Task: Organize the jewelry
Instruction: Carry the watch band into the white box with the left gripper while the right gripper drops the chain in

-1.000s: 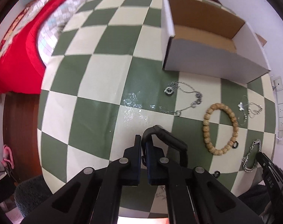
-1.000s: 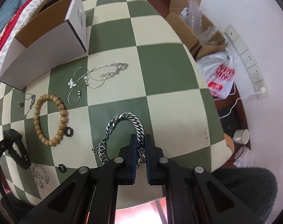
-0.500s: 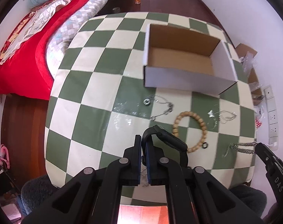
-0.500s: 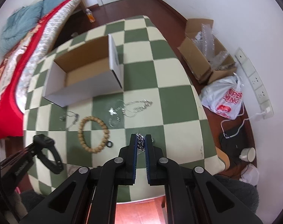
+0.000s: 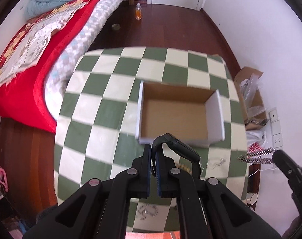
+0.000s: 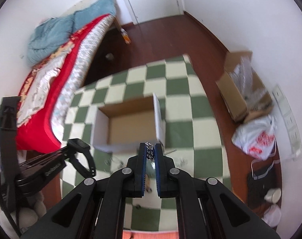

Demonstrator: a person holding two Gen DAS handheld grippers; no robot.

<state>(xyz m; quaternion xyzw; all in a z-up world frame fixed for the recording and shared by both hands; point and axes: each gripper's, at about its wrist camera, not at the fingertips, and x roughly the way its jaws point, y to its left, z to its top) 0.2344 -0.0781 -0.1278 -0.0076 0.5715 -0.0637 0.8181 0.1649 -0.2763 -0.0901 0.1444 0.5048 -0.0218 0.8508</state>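
Both grippers higher now: left (image 5: pixel 153 155) pinching watch (image 5: pixel 178 149), right (image 6: pixel 150 151) pinching chain (image 6: pixel 150 153).

Shiny metal chain bracelet (image 5: pixel 256 157), matt cardboard box (image 5: pixel 176 115), glossy checked tablecloth (image 5: pixel 103 115).

The open white cardboard box (image 5: pixel 180 115) is set on the green-and-cream checkered table (image 5: pixel 103 115), toward its far right part. The red-quilted bed (image 5: pixel 31 63) is placed left of the table, touching its edge. A brown cardboard carton (image 6: pixel 244 91) and a white plastic bag (image 6: pixel 256 137) are found on the floor to the right. The left claw (image 5: pixel 153 155), with a black watch (image 5: pixel 176 147) in it, is held above the near box wall. The silver chain bracelet (image 6: pixel 150 153) is held in the right claw (image 6: pixel 150 153), right of the left one. Small silver chain jewelry (image 5: pixel 148 213) lies at the near table edge.
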